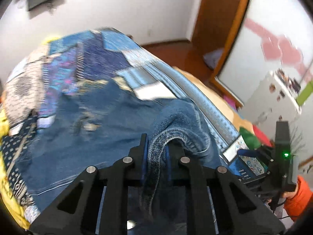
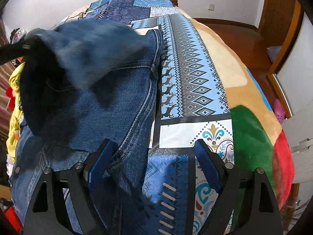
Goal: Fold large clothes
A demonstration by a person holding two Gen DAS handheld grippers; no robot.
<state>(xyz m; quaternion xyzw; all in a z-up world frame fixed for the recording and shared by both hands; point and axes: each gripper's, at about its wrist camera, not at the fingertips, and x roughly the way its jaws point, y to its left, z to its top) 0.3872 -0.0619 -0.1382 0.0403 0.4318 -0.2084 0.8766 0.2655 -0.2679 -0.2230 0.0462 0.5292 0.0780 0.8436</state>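
Jaws of the left gripper (image 1: 156, 146) are pinched tight on a bunched fold of blue denim jeans (image 1: 117, 129), which rises in a ridge between the blue pads. Jaws of the right gripper (image 2: 154, 154) stand wide apart — one pad rests against the jeans' (image 2: 109, 101) side seam, the other hangs over the bedspread. The jeans lie spread across a bed covered in a blue patchwork-print bedspread (image 2: 193, 72), with a fluffy green, red and tan blanket (image 2: 252, 135) beside it.
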